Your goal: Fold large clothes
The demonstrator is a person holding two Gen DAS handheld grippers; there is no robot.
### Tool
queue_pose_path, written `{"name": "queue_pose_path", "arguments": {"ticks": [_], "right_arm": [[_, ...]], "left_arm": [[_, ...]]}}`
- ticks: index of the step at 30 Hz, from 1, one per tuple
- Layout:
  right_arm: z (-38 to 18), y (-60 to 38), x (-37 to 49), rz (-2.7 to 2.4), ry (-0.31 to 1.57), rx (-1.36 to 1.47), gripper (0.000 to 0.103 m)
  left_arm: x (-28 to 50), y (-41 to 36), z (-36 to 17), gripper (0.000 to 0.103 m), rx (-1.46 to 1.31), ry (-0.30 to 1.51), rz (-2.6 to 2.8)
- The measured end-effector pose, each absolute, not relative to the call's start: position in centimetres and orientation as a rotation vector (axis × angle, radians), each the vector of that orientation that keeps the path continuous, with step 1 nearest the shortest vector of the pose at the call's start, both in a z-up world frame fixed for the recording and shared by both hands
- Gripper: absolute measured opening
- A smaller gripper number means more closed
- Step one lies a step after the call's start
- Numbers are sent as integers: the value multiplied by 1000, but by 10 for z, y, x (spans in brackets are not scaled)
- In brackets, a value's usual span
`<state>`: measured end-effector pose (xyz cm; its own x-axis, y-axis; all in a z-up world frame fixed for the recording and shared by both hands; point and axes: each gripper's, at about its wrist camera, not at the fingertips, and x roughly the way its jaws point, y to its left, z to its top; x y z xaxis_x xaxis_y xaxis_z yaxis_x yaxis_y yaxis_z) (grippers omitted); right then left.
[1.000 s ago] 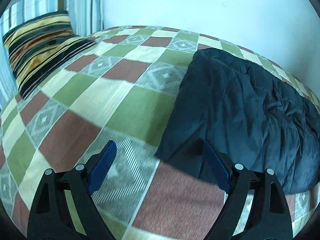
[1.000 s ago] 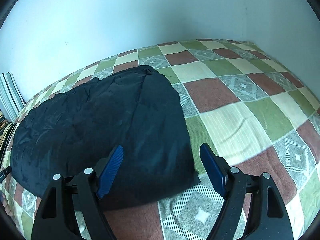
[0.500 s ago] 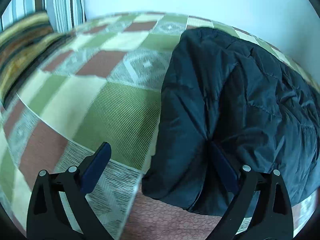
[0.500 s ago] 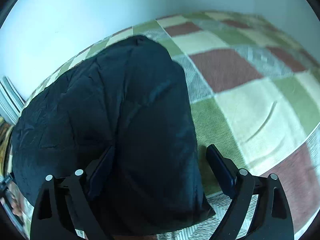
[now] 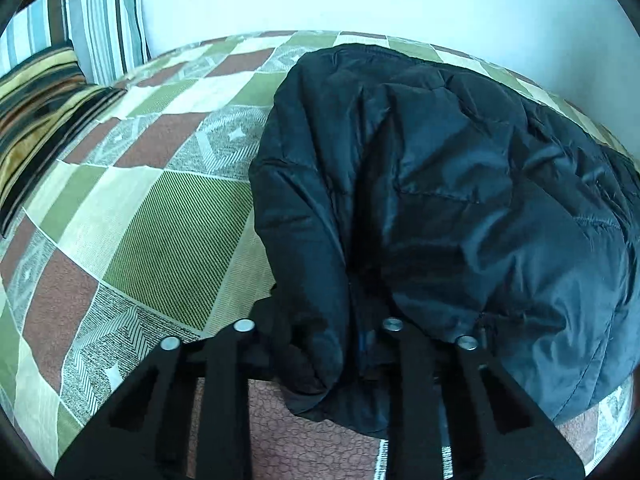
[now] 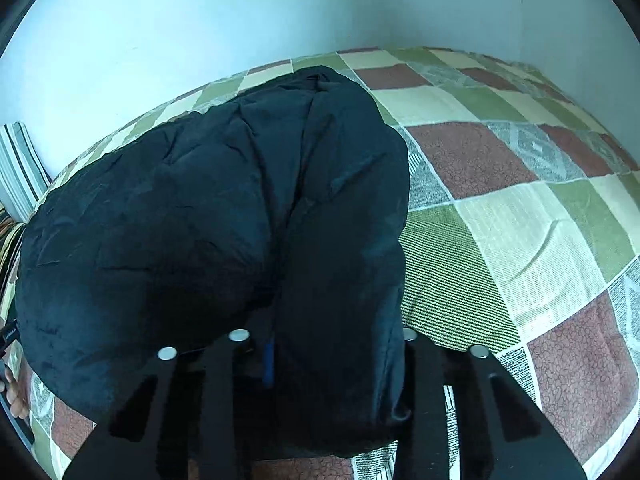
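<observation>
- Left wrist view: my left gripper (image 5: 320, 344) is closing on the near left corner of the black padded jacket (image 5: 440, 184). A thick roll of fabric sits between the jaws and bulges out past them, so I read this as a grasp on the jacket.
- The jacket lies on the checked bedspread (image 5: 168, 220), well apart from the striped pillows (image 5: 52, 96) at the far left.
- Right wrist view: my right gripper (image 6: 324, 344) is closing on the near right corner of the jacket (image 6: 224, 216). Fabric fills the gap; the pads are mostly hidden, so contact on the right-hand side is probable, not confirmed.
- Risk: slick shell fabric may slide out of a bulky pinch during the lift.
- Risk: a bite too deep may catch the bedspread (image 6: 500, 240) and drag it up.
- Risk: uneven corner grips would skew the fold.
</observation>
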<state>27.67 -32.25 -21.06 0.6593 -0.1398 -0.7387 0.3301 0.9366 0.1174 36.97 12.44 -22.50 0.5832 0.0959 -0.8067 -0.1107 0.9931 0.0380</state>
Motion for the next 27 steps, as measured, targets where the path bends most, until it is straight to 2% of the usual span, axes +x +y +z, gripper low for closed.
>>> {"name": "queue_pose_path", "arguments": {"ticks": [7, 15, 27], "right_arm": [[-203, -316, 271, -280, 769, 232, 24], [-196, -305, 260, -260, 757, 244, 22], [-189, -275, 221, -179, 765, 276, 22]], "left_arm": [[359, 129, -210, 16, -47, 895, 136], [338, 141, -181, 15, -45, 847, 132], [276, 182, -166, 15, -113, 846, 161]]}}
